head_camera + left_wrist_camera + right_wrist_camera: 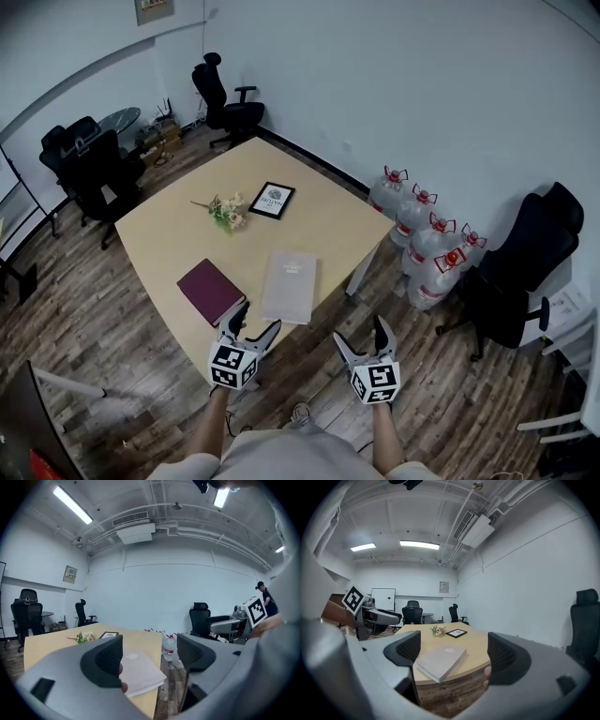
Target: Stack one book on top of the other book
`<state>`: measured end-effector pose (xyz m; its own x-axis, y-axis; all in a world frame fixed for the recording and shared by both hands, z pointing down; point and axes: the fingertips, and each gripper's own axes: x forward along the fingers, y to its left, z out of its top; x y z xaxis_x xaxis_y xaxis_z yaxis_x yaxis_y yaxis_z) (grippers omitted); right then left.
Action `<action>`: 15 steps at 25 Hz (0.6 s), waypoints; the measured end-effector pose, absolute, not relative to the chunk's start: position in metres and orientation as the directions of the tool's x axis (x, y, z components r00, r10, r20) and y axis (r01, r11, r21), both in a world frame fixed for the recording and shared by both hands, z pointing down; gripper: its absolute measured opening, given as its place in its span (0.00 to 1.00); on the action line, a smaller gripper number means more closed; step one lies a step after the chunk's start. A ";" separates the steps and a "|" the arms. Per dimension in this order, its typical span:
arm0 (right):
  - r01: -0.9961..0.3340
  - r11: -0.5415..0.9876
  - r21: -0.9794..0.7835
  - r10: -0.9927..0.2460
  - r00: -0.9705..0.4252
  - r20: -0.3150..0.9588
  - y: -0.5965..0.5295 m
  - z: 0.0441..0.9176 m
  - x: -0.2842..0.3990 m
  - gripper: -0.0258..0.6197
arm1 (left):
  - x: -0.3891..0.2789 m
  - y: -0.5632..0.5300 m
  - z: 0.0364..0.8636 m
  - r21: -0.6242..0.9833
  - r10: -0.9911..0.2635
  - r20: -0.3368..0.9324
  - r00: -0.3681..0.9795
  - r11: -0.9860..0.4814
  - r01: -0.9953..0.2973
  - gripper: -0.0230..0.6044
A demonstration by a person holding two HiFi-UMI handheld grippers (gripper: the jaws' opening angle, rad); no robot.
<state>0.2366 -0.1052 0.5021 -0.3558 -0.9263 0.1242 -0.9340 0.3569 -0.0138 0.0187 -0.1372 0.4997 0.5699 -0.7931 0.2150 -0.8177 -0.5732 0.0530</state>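
1. hovering just off the near edge of the table (328,220), the left gripper (258,319) has its jaws wide apart with nothing between them
2. the right gripper (360,330) hangs over the wood floor (450,412) to the right of the left one, off the table, its jaws also wide and empty
3. the grey book (291,286) lies flat and closed on the table, reaching the near edge, just ahead of the left gripper
4. the maroon book (210,291) lies flat just left of the grey book, a strip of bare table between them, so the two are side by side and not stacked
5. flowers (225,212) and a framed picture (272,200) lie close together further back on the table, well apart from both books
6. water bottles (427,246) stand on the floor by the wall to the table's right, with a black chair (525,272) beyond them
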 end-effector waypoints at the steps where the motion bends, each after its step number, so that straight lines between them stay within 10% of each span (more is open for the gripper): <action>1: -0.932 0.362 -0.016 -0.924 -0.361 0.127 -0.112 0.504 0.237 0.71 | 0.020 -0.144 0.501 0.054 -0.795 0.219 0.565 -0.569 -0.821 0.61; 15: -0.915 0.401 -0.051 -0.902 -0.404 0.154 -0.164 0.523 0.241 0.71 | 0.025 -0.189 0.524 0.056 -0.804 0.270 0.530 -0.536 -0.842 0.61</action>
<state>0.2410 -0.1645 0.5229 -0.4039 -0.9017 0.1544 -0.9147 0.4010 -0.0513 0.0255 -0.1891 0.5240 0.5297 -0.8040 0.2702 -0.8423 -0.5361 0.0563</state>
